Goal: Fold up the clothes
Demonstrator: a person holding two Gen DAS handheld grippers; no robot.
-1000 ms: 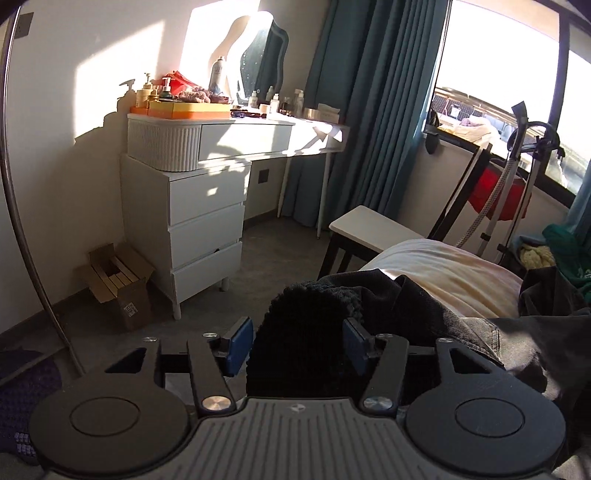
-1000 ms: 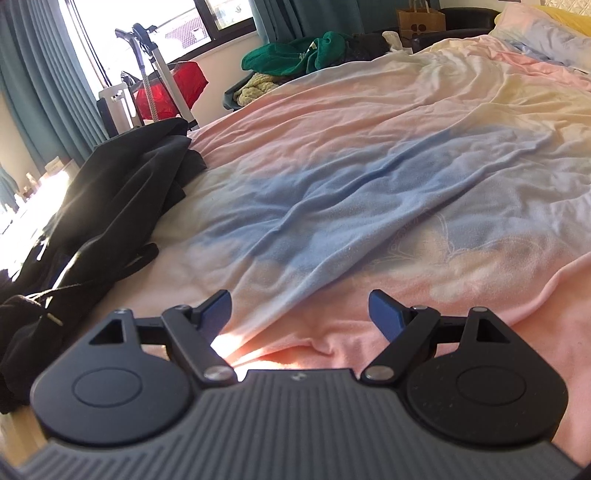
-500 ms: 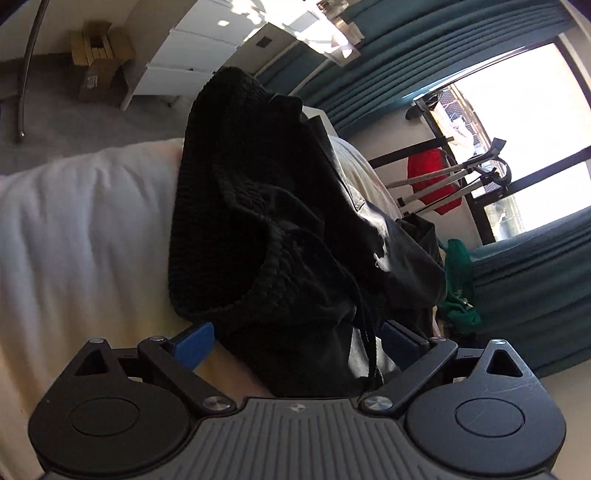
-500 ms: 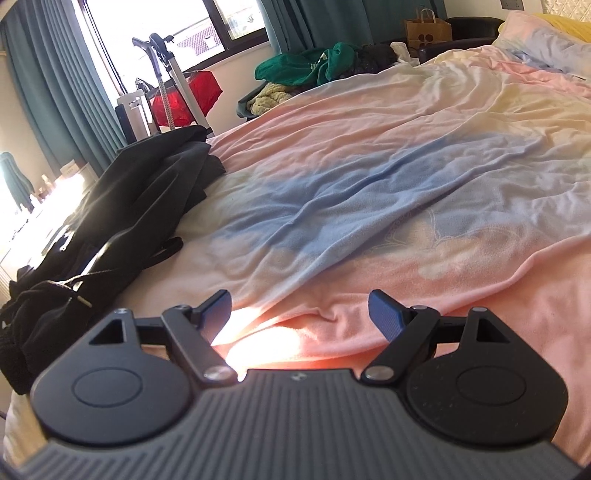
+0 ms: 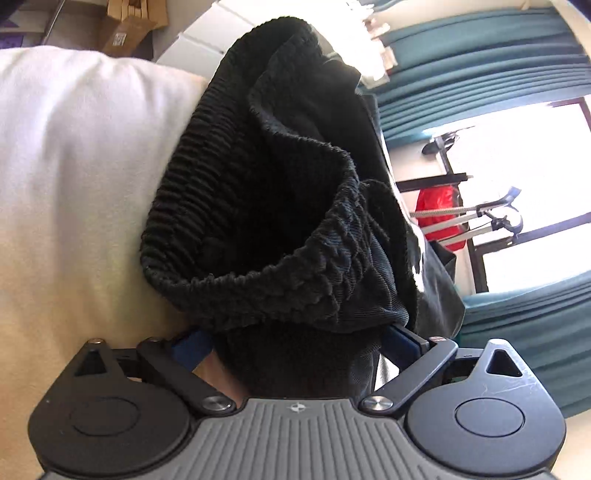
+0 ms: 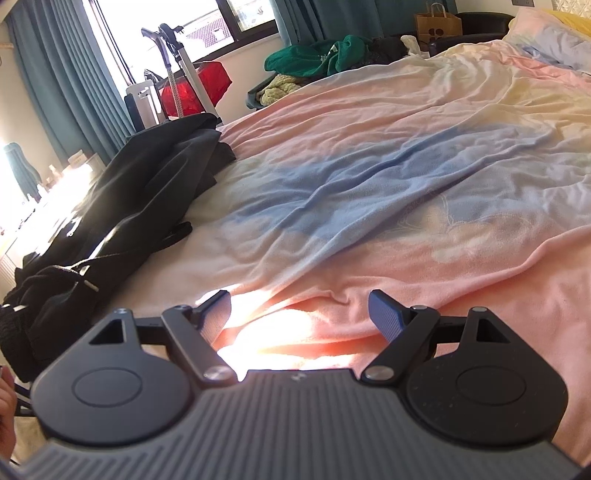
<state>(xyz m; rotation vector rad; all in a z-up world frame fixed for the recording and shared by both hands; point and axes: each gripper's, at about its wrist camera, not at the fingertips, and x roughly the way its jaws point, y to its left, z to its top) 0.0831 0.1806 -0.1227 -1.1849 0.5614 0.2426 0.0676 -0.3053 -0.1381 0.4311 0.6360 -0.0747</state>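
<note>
A black garment with a ribbed elastic waistband [image 5: 258,236] lies bunched on the bed's pale sheet [image 5: 66,177]. My left gripper [image 5: 295,341] is open, its blue pads on either side of the cloth, which fills the gap between them. The same black clothes [image 6: 122,206] lie in a heap at the left of the right wrist view. My right gripper [image 6: 297,314] is open and empty, low over the pink and blue bedspread [image 6: 388,177], to the right of the heap.
A green garment pile [image 6: 317,55] and a yellow one lie past the bed's far side. A red bag and a garment steamer [image 6: 184,81] stand by the window. White drawers and a cardboard box [image 5: 129,26] stand on the floor beyond the bed edge.
The left gripper has swung down from looking across the room to sit tight over the black waistband, with its jaws wider apart. The right gripper has edged slightly, staying open.
</note>
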